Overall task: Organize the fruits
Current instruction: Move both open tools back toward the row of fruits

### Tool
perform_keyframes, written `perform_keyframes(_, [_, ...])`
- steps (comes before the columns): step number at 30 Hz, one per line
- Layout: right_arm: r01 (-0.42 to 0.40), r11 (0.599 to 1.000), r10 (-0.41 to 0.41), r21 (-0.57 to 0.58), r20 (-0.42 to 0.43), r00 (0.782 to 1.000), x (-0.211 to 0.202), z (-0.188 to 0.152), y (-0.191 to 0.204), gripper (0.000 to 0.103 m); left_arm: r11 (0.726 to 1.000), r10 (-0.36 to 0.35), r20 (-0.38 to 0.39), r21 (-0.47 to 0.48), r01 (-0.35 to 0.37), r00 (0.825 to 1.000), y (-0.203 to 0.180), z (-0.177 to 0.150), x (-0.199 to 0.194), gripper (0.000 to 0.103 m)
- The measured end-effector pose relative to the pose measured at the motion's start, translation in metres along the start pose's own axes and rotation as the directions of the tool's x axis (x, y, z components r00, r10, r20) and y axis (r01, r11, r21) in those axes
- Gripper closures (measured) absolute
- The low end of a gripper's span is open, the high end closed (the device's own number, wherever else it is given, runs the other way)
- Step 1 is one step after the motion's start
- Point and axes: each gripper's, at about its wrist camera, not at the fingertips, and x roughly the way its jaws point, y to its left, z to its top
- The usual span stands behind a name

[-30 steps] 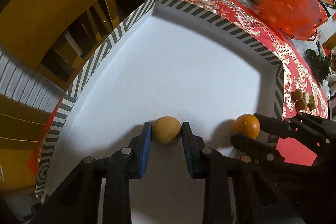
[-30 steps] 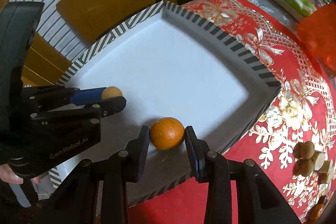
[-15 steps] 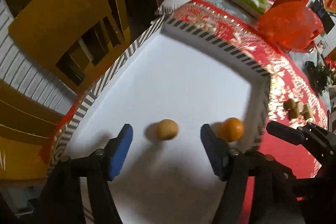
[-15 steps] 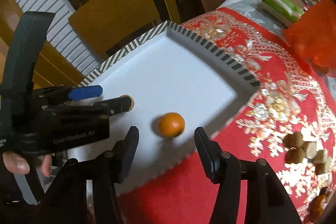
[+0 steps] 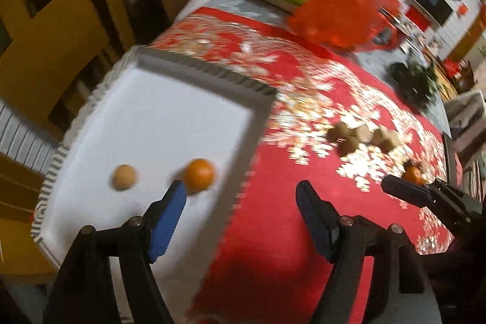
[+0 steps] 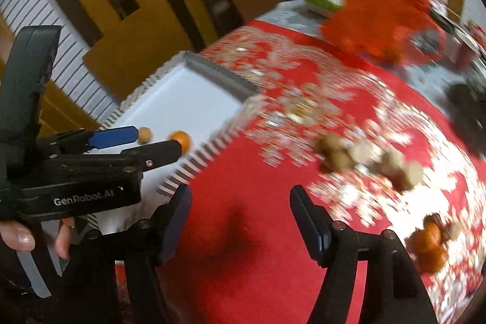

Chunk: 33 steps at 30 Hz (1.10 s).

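Left view: your left gripper (image 5: 241, 196) fingers are spreading, empty; an orange (image 5: 199, 174) and a tan fruit (image 5: 124, 177) sit in the tray (image 5: 170, 117) at ten o'clock.

Right view: your right gripper (image 6: 240, 202) is widening too (nothing between); brown fruits (image 6: 358, 157) at one o'clock and oranges (image 6: 429, 245) at three wait on the worktop (image 6: 258, 248).

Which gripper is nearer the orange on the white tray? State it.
Left. The left gripper hangs just beside the orange, one blue pad at its edge; the right gripper is over the red cloth, farther off. Both are opening, empty.

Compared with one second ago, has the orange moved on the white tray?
No. The orange lies near the tray's striped right rim, beside the brown fruit, as before; only the cameras shifted.
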Motion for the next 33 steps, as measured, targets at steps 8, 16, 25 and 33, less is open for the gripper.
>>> perform_keyframes(8, [0.077,0.988,-0.079,0.135,0.006,0.997,-0.029,-0.032,-0.060,0.030,0.993,-0.056,-0.038,0.100,0.060,0.998,-0.062,0.001,0.015,0.029])
perform_keyframes(16, [0.123,0.965,-0.125,0.232,-0.004,0.992,-0.045,-0.057,-0.100,0.029,0.984,-0.069,-0.073,0.156,0.080,0.995,-0.097,0.004,0.032,0.029])
perform_keyframes(25, [0.136,0.954,-0.140,0.269,-0.005,0.990,-0.047,-0.063,-0.116,0.028,0.980,-0.062,-0.097,0.183,0.079,0.993,-0.114,0.014,0.047,0.029])
perform_keyframes(33, [0.142,0.951,-0.143,0.276,-0.016,0.990,-0.044,-0.063,-0.124,0.028,0.979,-0.063,-0.100,0.187,0.080,0.993,-0.120,0.018,0.052,0.029])
